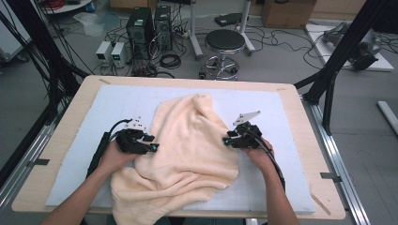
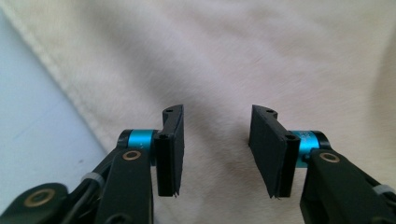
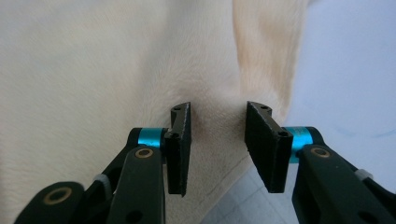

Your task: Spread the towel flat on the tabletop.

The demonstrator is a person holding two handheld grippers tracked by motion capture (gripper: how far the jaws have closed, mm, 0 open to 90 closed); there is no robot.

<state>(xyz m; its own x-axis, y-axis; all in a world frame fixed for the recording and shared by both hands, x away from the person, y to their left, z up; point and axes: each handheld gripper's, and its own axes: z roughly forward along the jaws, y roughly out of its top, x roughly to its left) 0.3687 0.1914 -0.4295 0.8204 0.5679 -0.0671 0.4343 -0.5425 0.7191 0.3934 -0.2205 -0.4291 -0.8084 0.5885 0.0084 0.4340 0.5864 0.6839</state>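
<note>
Towel (image 1: 187,145) lies crumpled on the white mat (image 1: 291,187), hanging off the near edge; left gripper (image 1: 152,147) and right gripper (image 1: 226,140) hover wide apart-jawed over its sides, nothing gripped, folding apparently unstarted

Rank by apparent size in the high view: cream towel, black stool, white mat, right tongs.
1. White mat
2. Cream towel
3. Black stool, though farther away, so unsure
4. Right tongs

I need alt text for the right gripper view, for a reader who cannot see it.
The right tool points at a cream towel, its two black jaws open over the towel's edge. A pale blue mat shows to the right of the towel.
</note>
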